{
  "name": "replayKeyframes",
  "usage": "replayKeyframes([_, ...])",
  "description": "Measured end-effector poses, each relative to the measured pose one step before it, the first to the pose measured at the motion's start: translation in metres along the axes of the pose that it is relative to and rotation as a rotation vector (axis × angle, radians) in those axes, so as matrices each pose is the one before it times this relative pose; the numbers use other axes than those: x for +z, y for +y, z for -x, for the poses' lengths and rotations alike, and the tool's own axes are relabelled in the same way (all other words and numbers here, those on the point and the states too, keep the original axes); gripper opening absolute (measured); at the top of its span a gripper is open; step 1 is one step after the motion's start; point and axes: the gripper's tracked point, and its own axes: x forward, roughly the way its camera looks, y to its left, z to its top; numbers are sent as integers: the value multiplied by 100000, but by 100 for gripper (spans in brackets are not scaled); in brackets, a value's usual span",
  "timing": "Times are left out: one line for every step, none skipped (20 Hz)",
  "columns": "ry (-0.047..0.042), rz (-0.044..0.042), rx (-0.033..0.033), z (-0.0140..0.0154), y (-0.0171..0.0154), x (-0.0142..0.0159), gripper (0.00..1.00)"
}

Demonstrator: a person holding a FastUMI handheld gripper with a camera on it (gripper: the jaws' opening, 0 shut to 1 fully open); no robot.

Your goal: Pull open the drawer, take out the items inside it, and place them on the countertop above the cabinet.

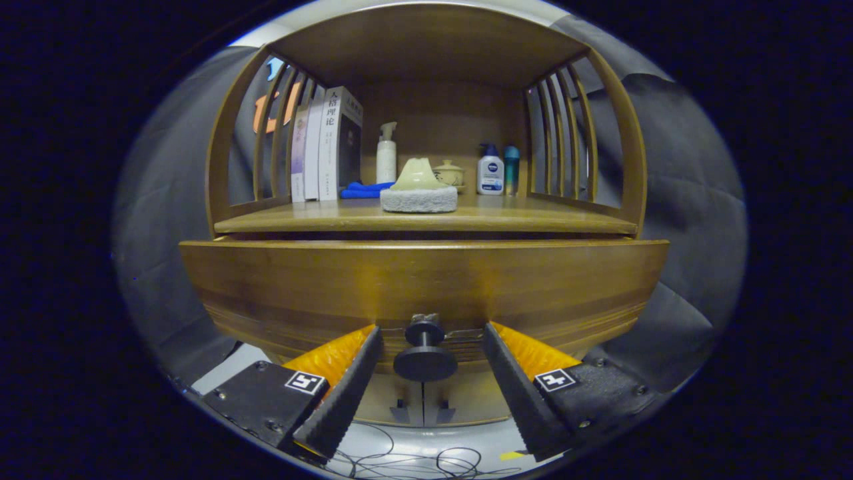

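On the countertop (346,215) of the wooden cabinet (230,133), 3 upright books (326,143) lean against the left slatted side, with a folded blue cloth (363,191) just beside them and a white pump bottle (386,155) behind it. Nearer the front edge sits a pale mountain-shaped ornament (417,176) on a grey pad (418,199), a small lidded ceramic pot (449,173) behind it, then a white lotion bottle (490,172) touching a slim teal bottle (511,170). Below the countertop, the drawer (280,287) stands slightly out from the cabinet. Its dark round knob (424,350) lies between the fingers of the gripper (430,337), which are spread wide on either side of it, not touching. Cables (426,460) lie on the floor below.
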Motion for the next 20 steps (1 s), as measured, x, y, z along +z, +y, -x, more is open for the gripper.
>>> replayKeyframes([333,44,-89,-494,25,129,100])
replayKeyframes([212,-65,-77,-455,75,239,100])
replayKeyframes([188,-57,-178,-524,-8,193,100])
replayKeyframes([493,-54,-206,-461,80,182,100])
replayKeyframes([436,-13,-175,-488,60,177,100])
replayKeyframes([520,30,-219,-503,-16,226,100])
replayKeyframes([326,49,-103,-430,62,122,100])
replayKeyframes([263,-70,-133,-356,-65,110,99])
replayKeyframes([-770,-278,-159,173,128,113,100])
replayKeyframes([-751,799,-235,-83,-11,-24,100])
replayKeyframes([-340,526,-512,-47,-50,-174,100])
replayKeyframes([-614,335,-360,-68,37,80,100])
replayKeyframes([201,-246,-147,-96,91,-126,100])
replayKeyframes([170,-580,-115,41,100,-86,100])
replayKeyframes([249,227,87,-69,102,-116,100])
replayKeyframes([408,671,-180,-14,101,-71,100])
replayKeyframes([667,1130,-410,-12,72,-78,100])
replayKeyframes([897,780,-213,90,-10,18,100])
replayKeyframes([1333,-168,97,28,2,-46,100])
replayKeyframes([1697,-918,-445,220,-257,1,100])
